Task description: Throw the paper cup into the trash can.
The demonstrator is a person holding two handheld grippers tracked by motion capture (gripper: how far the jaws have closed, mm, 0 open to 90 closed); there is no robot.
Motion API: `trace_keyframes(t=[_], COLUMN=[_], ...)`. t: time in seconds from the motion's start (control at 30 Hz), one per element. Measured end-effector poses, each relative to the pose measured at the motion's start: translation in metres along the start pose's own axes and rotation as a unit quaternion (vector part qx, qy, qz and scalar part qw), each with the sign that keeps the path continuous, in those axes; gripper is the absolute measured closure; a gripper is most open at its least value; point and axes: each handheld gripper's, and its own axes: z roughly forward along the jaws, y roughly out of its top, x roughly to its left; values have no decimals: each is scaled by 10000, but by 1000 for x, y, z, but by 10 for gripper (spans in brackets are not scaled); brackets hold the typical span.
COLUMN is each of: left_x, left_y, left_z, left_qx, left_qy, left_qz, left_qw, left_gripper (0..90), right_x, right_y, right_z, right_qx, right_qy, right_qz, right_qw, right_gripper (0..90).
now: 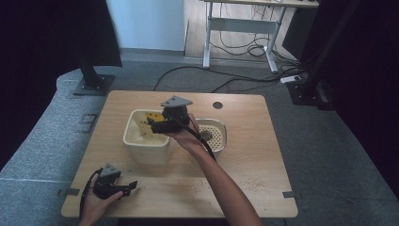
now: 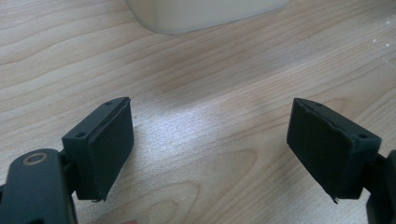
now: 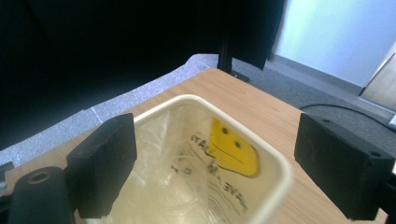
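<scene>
A cream square bin [image 1: 143, 150] stands in the middle of the wooden table [image 1: 244, 155], lined with a clear bag [image 3: 177, 186] that carries a yellow smiley print [image 3: 233, 154]. My right gripper [image 1: 151, 123] hovers over the bin's right half, open, with nothing between its jaws; in the right gripper view the right gripper [image 3: 215, 165] looks down into the bin [image 3: 275, 182]. My left gripper [image 1: 129, 187] rests low at the table's front left, open and empty. In the left gripper view the left gripper [image 2: 210, 140] faces bare wood, the bin's base [image 2: 205, 14] ahead.
A metal strainer bowl [image 1: 217, 136] with a perforated bottom sits right of the bin, partly behind my right hand. Crumbs lie scattered at the table's front right [image 1: 256, 184]. A round cable hole [image 1: 217, 105] is near the far edge. A desk frame and cables stand beyond.
</scene>
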Motion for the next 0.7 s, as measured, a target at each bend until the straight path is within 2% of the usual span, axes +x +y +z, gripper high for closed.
trace_keyframes(t=[0.17,0.33,0.37,0.4,0.43,0.57,0.7], left_x=[-2,-5,-6,-6,-7,-7,-7], left_y=[1,4,5,5,5,5,6], left_z=[1,4,5,6,6,6,9], left_qx=[14,8,20,36,25,3,52], left_qy=[10,27,30,19,12,36,85], left_qz=[12,38,29,32,9,-30,-34], left_qw=[10000,10000,10000,10000,10000,10000,9999], left_gripper=[150,151,153,152,152,153,153], right_x=[-16,-38,-42,-51,-51,-65,-69], right_y=[-12,-40,-47,-61,-61,-96,-131], right_z=[-42,-89,-98,-115,-115,-145,-172], right_qx=[-165,-331,-347,-408,-408,-524,-695], right_qy=[-115,-276,-325,-358,-358,-561,-743], right_qz=[-85,-230,-209,-178,-178,-40,74], right_qw=[9998,9988,9987,9984,9984,9970,9948], right_gripper=[156,221,227,244,244,257,261])
